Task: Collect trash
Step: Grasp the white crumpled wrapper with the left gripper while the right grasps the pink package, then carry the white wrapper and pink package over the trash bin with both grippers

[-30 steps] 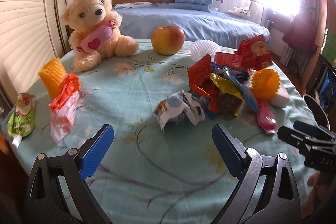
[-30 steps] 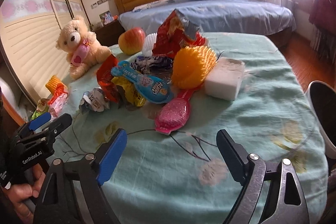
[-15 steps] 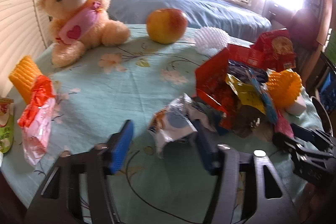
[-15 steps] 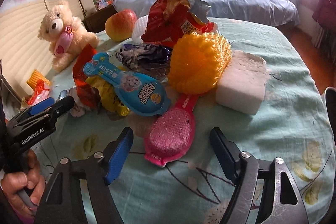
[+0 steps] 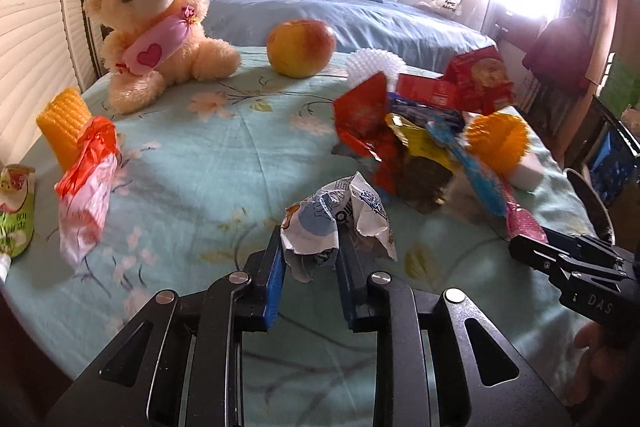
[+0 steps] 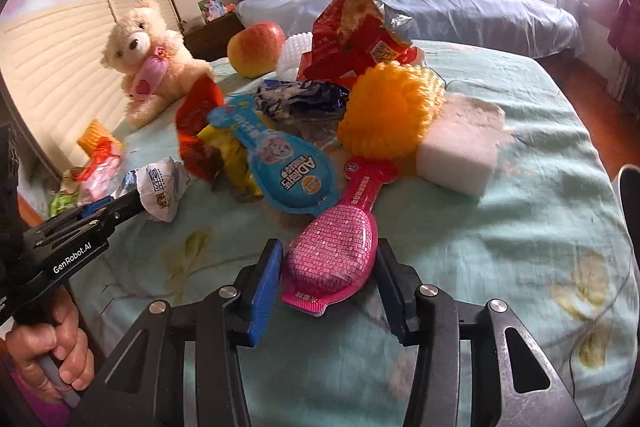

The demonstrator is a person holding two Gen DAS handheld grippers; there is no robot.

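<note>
Wrappers are the only containers on the table (image 6: pixel 520 227), all torn or crumpled; contents not readable. Red snack bag (image 6: pixel 352 39) stands open at 12 o'clock of the pile, foil lining showing, inside not visible.

Left gripper (image 5: pixel 310 259): jaws have just been closing, pads now pressing both sides of the crumpled white-blue wrapper (image 5: pixel 336 219) at the near table edge. Its lower part is hidden between the fingers.

Right gripper (image 6: pixel 326 267): jaws have just been closing around the pink spoon-shaped packet (image 6: pixel 336 251); left pad looks to touch it, right pad close, contact there unclear. Packet handle points to 12, toward the orange spiky ball (image 6: pixel 388 111).

Blue spoon-shaped packet (image 6: pixel 280 167) overlaps the yellow wrapper (image 6: pixel 232 155) and red wrapper (image 6: pixel 196 123), at 10 o'clock of the pink one. White foam block (image 6: pixel 460 151) at 2 o'clock. Dark foil wrapper (image 6: pixel 300 97) mostly buried.

Teddy bear (image 5: pixel 156 23), apple (image 5: pixel 300 47) at the far side. Green pouch (image 5: pixel 16 219) cut off at the left frame edge.
</note>
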